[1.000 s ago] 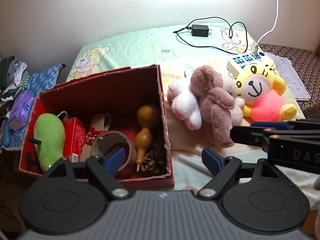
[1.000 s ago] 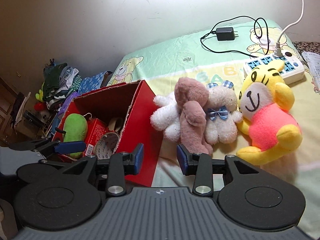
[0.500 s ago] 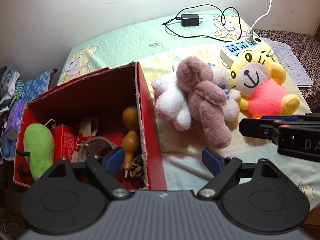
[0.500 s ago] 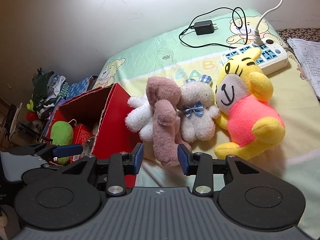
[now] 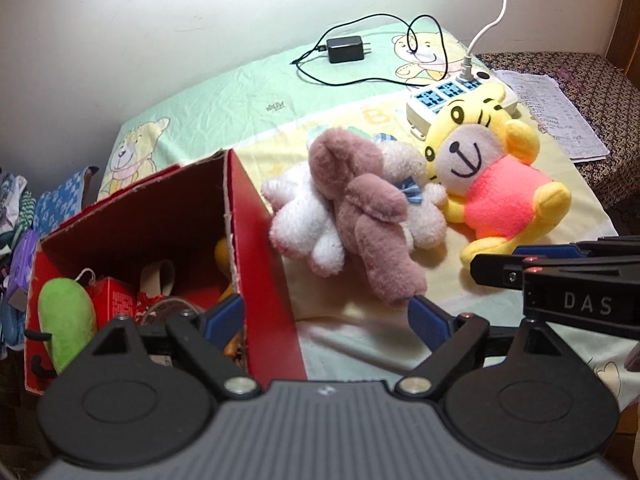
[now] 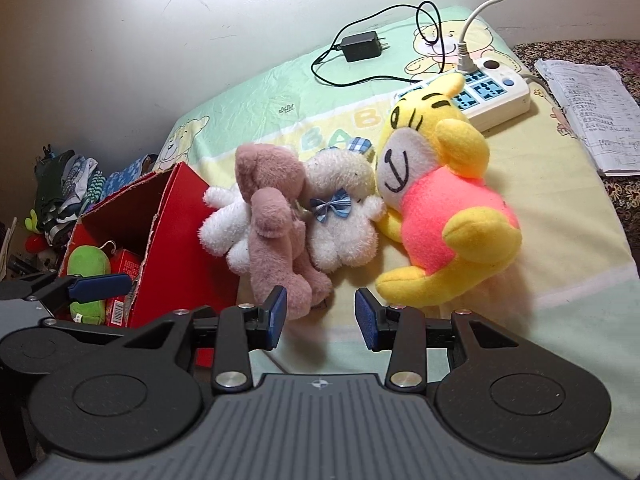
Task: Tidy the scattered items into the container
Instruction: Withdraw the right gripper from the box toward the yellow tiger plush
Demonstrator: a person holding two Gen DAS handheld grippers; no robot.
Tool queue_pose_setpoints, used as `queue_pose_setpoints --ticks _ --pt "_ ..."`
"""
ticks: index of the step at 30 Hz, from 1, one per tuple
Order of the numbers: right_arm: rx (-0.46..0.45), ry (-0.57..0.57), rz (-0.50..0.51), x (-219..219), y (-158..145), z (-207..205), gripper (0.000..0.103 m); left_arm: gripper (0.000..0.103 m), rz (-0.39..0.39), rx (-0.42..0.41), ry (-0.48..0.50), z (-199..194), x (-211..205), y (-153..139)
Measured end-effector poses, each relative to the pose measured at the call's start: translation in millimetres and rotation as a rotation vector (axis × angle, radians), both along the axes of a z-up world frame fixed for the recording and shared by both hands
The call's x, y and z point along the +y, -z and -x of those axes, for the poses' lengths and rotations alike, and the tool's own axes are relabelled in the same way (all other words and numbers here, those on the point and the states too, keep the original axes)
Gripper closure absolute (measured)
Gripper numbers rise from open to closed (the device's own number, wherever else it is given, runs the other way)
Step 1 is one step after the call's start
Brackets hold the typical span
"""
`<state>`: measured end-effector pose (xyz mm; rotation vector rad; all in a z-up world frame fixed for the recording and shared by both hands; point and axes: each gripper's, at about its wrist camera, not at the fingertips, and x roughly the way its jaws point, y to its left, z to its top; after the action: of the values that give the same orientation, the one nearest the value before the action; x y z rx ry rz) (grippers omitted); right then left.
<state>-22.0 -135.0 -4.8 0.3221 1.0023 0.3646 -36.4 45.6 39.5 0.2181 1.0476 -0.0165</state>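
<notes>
- The left gripper (image 5: 326, 316) is empty and its jaws are opening, one blue pad over the box, the other just beside the brown toy's foot. The right gripper (image 6: 321, 318) hangs part open, nothing between its pads, aimed at the gap in front of the toys.
- The red box (image 5: 264, 280) stands open-topped at the bed's edge, close beside the toys, so a lift across is short. It already holds a green plush (image 5: 66, 320), a small red carton (image 5: 116, 300) and other bits.
- The yellow tiger toy (image 6: 440, 208) lies on the bedsheet (image 5: 240, 96), leaning on the pile.
- The brown plush (image 6: 276, 220) sprawls across the white bear (image 6: 340, 220), so it likely must go first.
- A power strip (image 6: 492, 92) and charger (image 6: 360, 46) lie behind, well apart from the box.
</notes>
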Motion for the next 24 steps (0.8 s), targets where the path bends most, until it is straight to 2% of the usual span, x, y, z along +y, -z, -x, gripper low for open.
queue_pose_setpoints --ticks 6,10,16,24 --pt "0.025 0.036 -0.003 -27.1 10.6 2.9 0.061 0.013 0.028 0.03 0.07 4.9 -30.9 14.7" --pt "0.047 0.059 -0.012 -45.9 20.7 3.5 0.061 0.014 0.076 0.027 0.095 8.6 -45.0 29.7" --pt "0.064 0.084 -0.035 -73.1 28.5 1.6 0.061 0.017 0.277 0.083 0.104 4.8 -51.2 49.1" --pt "-0.008 0.127 -0.06 -114.0 6.8 -20.6 0.06 0.014 0.428 0.069 0.127 -24.1 -66.2 57.9"
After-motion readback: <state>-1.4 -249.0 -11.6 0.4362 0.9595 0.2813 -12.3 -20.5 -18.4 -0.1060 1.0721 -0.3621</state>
